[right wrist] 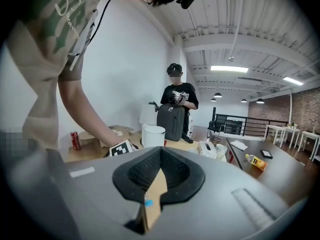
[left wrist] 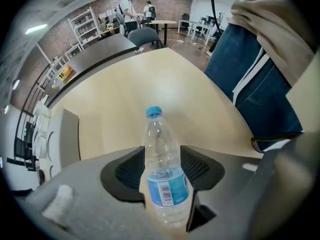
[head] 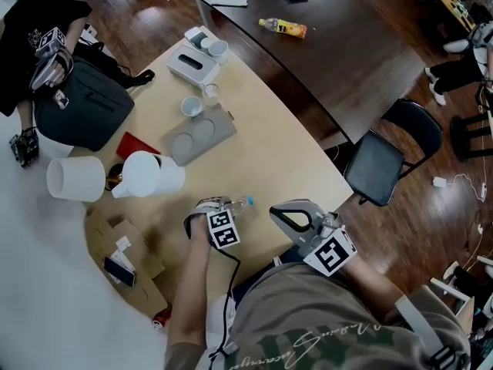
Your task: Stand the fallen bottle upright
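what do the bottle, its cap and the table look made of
Bottle: clear thin plastic, glossy; you see through its walls. Cap: opaque blue plastic, probably. Table: pale wood-look top, soft sheen; wood or laminate, can't tell.

Bottles: 2 – clear bottle (head: 240, 203), yellow bottle (head: 283, 28)
Tables: 2 – light table (head: 269, 160), dark table (head: 347, 52)
White tubs: 2 – left tub (head: 75, 178), right tub (head: 146, 174)
Grey trays: 1 – tray (head: 199, 136)
Backpacks: 1 – dk backpack (head: 81, 106)
Chairs at light table: 1 – blk chair (head: 389, 149)
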The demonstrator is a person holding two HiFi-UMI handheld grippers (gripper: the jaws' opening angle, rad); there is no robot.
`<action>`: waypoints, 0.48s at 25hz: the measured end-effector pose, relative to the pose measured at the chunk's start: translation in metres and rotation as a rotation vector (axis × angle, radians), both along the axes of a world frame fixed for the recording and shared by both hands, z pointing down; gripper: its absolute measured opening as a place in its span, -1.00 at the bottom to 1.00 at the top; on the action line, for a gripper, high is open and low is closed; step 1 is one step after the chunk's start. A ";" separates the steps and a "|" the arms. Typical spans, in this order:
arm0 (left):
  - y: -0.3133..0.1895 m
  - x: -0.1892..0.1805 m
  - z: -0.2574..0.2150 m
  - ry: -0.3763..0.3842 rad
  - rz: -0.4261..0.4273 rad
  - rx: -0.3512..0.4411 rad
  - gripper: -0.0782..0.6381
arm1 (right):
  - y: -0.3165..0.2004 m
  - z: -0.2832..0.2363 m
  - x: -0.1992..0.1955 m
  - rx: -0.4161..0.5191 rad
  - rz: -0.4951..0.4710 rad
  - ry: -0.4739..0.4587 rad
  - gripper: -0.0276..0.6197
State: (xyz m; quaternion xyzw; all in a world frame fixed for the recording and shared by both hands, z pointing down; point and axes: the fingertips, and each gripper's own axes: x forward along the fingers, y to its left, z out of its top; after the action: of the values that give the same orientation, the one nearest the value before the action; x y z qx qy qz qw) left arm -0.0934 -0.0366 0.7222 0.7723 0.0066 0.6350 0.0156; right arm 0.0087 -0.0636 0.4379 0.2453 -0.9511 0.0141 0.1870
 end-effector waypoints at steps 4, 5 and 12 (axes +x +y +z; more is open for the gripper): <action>-0.005 0.001 0.004 -0.027 -0.048 -0.035 -0.10 | 0.000 0.005 -0.003 -0.013 -0.019 0.005 -0.90; -0.006 0.001 0.005 -0.045 -0.052 -0.048 -0.08 | 0.000 0.005 -0.004 -0.015 -0.022 0.002 -0.90; -0.009 0.003 0.030 -0.103 -0.026 -0.052 0.07 | -0.010 0.005 0.006 -0.024 0.002 -0.019 -0.90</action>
State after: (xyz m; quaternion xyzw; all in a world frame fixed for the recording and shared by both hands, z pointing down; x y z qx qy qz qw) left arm -0.0906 -0.0454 0.7518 0.7379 0.0122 0.6733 0.0442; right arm 0.0148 -0.0736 0.4429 0.2440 -0.9524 0.0279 0.1808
